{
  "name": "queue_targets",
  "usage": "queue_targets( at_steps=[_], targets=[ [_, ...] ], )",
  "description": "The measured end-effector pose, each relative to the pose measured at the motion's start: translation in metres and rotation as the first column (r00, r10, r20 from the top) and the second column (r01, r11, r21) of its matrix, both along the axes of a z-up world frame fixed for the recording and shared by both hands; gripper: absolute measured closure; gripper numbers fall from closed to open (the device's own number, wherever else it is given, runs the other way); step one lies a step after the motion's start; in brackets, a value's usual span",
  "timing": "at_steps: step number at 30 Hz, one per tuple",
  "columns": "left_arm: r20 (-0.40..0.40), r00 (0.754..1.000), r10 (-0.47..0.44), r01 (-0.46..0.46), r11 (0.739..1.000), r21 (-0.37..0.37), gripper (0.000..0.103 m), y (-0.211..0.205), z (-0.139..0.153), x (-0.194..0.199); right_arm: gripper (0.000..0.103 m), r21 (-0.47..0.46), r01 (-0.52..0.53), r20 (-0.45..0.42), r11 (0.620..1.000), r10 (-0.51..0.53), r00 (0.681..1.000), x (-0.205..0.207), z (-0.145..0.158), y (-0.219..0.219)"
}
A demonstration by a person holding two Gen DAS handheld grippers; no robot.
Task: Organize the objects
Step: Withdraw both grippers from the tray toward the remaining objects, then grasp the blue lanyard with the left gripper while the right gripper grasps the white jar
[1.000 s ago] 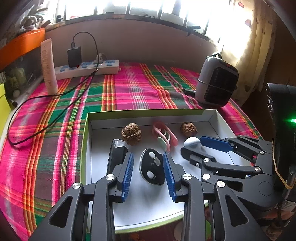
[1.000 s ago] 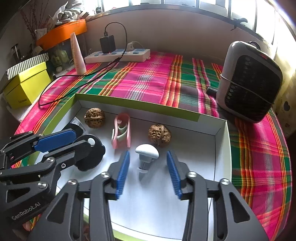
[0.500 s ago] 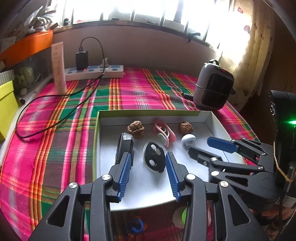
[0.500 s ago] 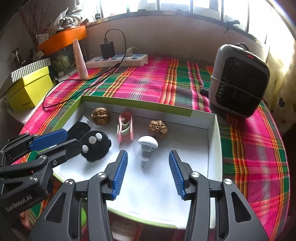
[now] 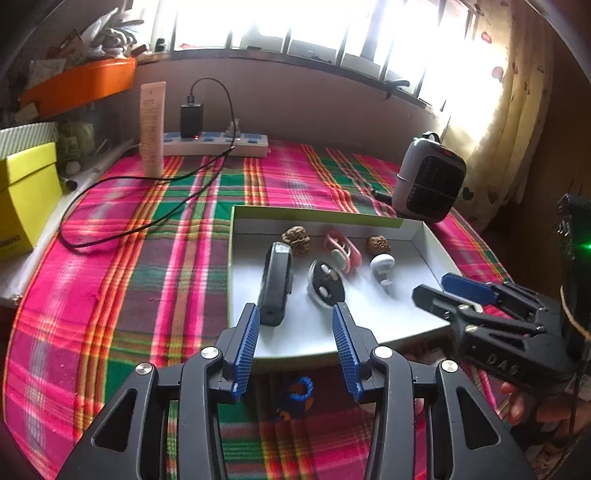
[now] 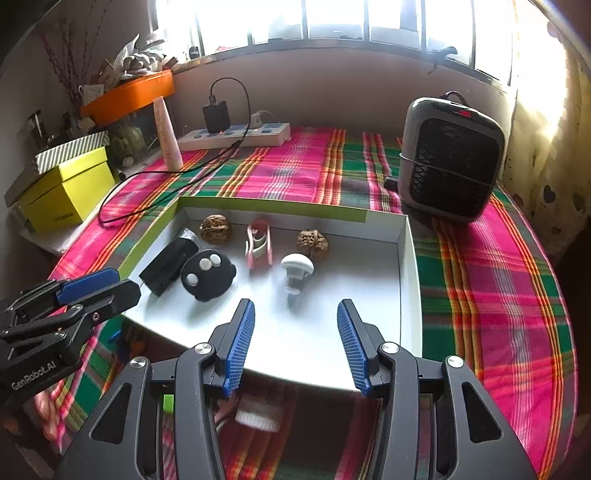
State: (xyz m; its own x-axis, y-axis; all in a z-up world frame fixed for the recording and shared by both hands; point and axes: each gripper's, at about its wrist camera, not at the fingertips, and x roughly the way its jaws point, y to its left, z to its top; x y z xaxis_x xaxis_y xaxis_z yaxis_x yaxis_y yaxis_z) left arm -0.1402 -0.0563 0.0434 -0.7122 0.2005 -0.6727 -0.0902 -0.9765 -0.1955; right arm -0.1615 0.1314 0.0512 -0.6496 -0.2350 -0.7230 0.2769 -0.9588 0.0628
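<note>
plaid cloth — bright window behind

A bright barred window runs along the far wall, daylight washing it out, above a plain brownish wall. At the right hangs a pale yellow curtain with small heart shapes. The table wears a pink, green and orange plaid cloth — vivid in the glare. On the left, an orange shelf edge holds clutter, dried twigs behind it.
</note>
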Motion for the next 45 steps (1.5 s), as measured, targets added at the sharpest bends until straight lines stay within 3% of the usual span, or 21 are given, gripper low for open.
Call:
queue_targets(
  at_steps=[18,45],
  targets=[
    [0.013,1.0,-0.01,0.009,1.0,0.028,0.06,-0.014,-0.011,0.037,0.055,-0.033,0.021,-0.028,0.999,-0.022,0.999,0.035,0.002,0.013],
    [0.096,0.995,-0.012,0.012,1.0,-0.005,0.06,-0.002,-0.035,0.025,0.055,-0.066,0.038,0.031,0.997,-0.036,0.999,0.049,-0.018,0.027]
  ],
)
